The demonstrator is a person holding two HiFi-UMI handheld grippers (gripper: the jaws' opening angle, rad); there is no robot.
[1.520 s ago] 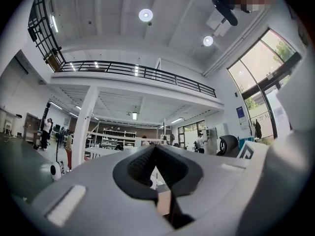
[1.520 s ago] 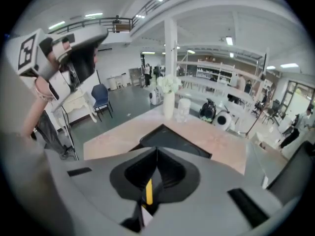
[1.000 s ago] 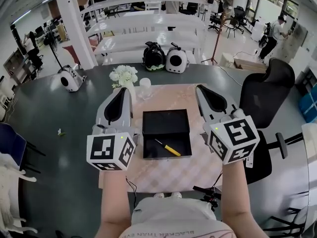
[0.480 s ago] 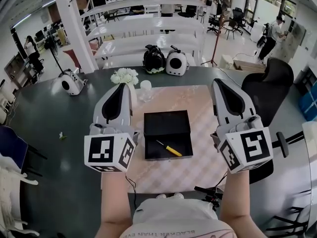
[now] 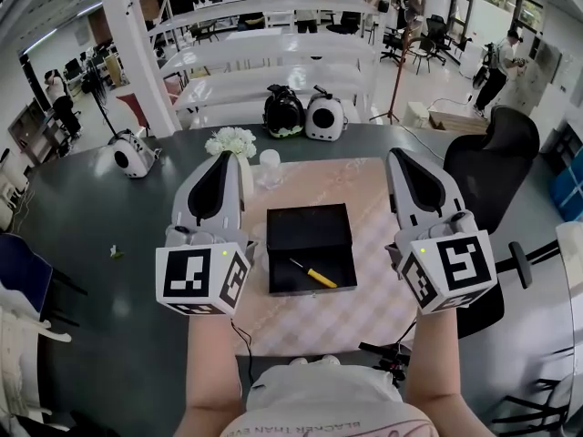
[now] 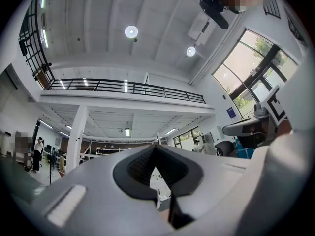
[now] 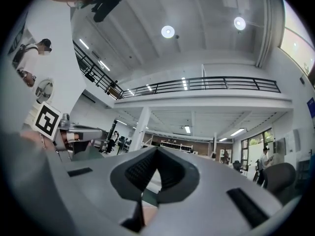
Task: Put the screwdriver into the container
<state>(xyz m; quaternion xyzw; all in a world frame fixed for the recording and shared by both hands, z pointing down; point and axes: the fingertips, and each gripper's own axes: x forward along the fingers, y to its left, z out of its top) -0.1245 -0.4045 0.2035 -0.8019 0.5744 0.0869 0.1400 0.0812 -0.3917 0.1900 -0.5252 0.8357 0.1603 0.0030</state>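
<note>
From the head view we see the yellow-handled screwdriver (image 5: 312, 274) lying inside the black container (image 5: 282, 276), between our left gripper (image 5: 221, 157) and right gripper (image 5: 394, 154). The gripper views show only ceiling and balcony, and jaws closed on nothing. Our shirt (image 5: 328, 408) reads "BLACKER THAN EV".

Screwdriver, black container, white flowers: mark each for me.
screwdriver (image 5: 312, 273), head view, yellow handle.
black container (image 5: 282, 277), head view, bare floor left of the screwdriver.
white flowers (image 5: 230, 141), head view, middle of the bunch.
</note>
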